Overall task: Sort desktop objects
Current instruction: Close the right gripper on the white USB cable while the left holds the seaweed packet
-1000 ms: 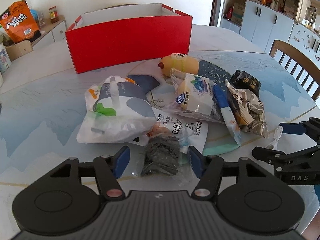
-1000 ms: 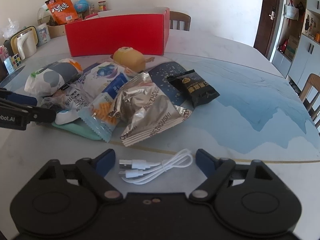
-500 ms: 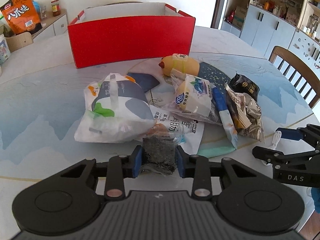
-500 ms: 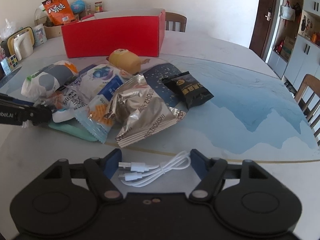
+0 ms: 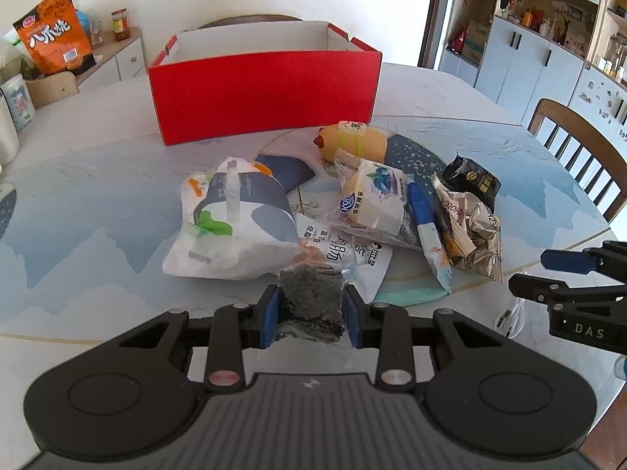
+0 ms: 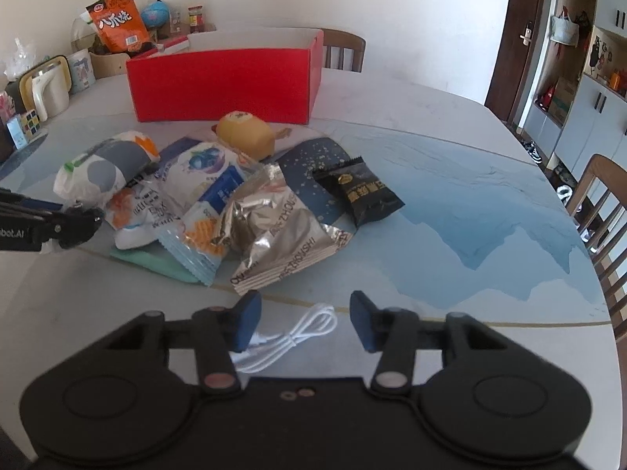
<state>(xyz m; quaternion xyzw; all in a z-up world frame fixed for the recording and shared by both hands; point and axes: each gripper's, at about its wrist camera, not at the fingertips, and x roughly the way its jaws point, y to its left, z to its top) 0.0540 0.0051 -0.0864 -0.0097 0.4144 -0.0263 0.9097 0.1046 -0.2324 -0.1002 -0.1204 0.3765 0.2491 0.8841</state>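
My left gripper (image 5: 311, 313) is shut on a dark grey packet in clear wrap (image 5: 311, 299) at the near edge of a snack pile. The pile holds a white and grey bag (image 5: 231, 227), a blueberry bread packet (image 5: 376, 199), a silver packet (image 6: 274, 231), a black packet (image 6: 364, 192) and a yellow plush toy (image 5: 356, 141). Behind it stands an open-topped red box (image 5: 266, 90). My right gripper (image 6: 303, 321) is closing around a coiled white USB cable (image 6: 298, 333) on the table. Its left pad is at the cable's plug end and its right pad stands apart from it.
An orange snack bag (image 6: 117, 19), a kettle (image 6: 47, 90) and cups crowd the far left. Wooden chairs stand behind the box (image 6: 345, 51) and at the table's right edge (image 6: 603, 199). Bare blue-patterned tabletop (image 6: 470, 215) lies right of the pile.
The left jaws went from open around the dark packet to shut on it and stayed so. The right jaws narrowed around the white cable. Neither hand shifted much.
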